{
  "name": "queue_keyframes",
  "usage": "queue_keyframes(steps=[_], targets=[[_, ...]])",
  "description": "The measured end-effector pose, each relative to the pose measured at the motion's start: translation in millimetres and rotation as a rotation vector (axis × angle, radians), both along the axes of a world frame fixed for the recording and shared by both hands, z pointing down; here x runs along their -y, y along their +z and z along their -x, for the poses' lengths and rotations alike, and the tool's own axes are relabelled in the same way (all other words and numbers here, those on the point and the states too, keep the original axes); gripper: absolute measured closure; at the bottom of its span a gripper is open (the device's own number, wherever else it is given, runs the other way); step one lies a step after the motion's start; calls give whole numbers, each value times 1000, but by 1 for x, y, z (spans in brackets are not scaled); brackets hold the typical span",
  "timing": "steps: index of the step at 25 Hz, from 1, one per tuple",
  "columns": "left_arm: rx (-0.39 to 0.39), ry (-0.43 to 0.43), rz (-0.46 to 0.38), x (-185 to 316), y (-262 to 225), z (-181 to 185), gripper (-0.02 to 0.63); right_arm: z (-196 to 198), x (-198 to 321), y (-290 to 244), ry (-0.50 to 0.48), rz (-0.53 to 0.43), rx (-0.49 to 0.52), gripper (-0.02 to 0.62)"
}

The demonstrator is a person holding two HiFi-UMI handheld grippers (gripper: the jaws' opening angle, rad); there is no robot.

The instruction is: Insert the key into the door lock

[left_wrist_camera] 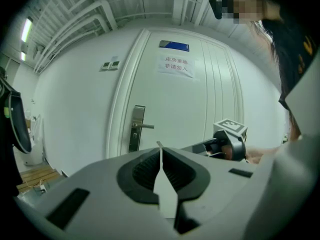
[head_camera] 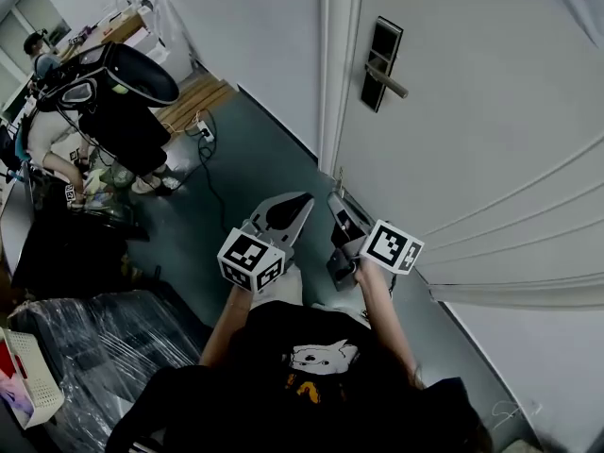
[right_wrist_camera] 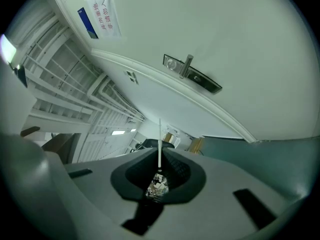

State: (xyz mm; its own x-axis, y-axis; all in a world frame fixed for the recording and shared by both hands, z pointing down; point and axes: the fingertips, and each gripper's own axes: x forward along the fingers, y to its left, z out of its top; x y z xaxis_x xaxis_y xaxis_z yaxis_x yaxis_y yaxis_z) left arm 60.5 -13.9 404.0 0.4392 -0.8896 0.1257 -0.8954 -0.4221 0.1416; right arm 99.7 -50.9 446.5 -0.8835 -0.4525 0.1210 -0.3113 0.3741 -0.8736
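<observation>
Key pinched edge-on in the closed fingers of the right gripper, pale strip clamped in the left gripper, a person is standing back from the door lock, seemingly starting the approach, with lifting and aligning next.

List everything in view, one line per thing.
door: one, white, right of head view
lock plate: one, dark with a metal lever, near the door's left edge
paper notice: one, white, upper door
blue sign: one, above the notice
wooden planks: a stack, tan, on the floor by the wall
plastic-wrapped bundle: one, dark, lower left
basket: one, white, bottom left
other person: one, far left
key: one, thin, pale, in the right gripper
left gripper: grey, shut on a pale strip
right gripper: grey, shut on the key
</observation>
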Motion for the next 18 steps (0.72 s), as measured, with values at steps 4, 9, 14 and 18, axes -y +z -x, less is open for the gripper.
queue_keyframes(steps=[4, 9, 14, 18], targets=[[-2, 52, -1, 31, -3, 22, 586, 21, 28, 0, 42, 9, -13, 574], [-24, 108, -14, 68, -10, 54, 586, 52, 61, -3, 90, 7, -19, 574], [-45, 156, -7, 95, -7, 82, 586, 81, 82, 1, 123, 30, -23, 574], [-63, 198, -10, 113, -9, 101, 586, 97, 97, 0, 164, 30, -34, 574]])
